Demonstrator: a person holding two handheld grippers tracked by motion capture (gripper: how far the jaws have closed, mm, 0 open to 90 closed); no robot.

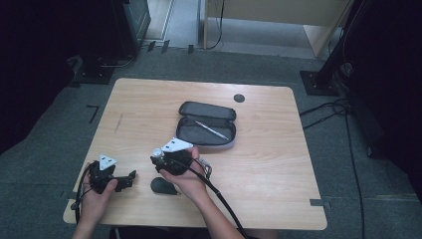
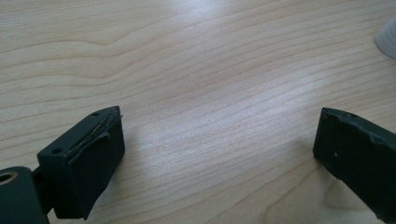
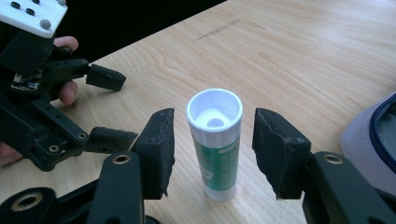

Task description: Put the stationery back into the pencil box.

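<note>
A white glue stick (image 3: 215, 140) with a green label stands upright on the wooden table (image 1: 273, 164). My right gripper (image 3: 217, 142) straddles it, one black pad on each side, with a gap left on both sides, so it is open. In the high view the glue stick (image 1: 157, 152) sits just left of my right gripper (image 1: 165, 160) near the table's front middle. My left gripper (image 1: 127, 179) rests at the front left, open over bare wood (image 2: 210, 70), its jaws wide apart. It also shows in the right gripper view as the left gripper (image 3: 109, 107).
An open grey pencil case (image 1: 206, 124) with a pen (image 1: 211, 130) inside lies just beyond my right hand; its rim (image 3: 369, 135) is close on the right. A dark oval object (image 1: 163, 185) lies by the front edge. A round black cable hole (image 1: 239, 98) sits at the back.
</note>
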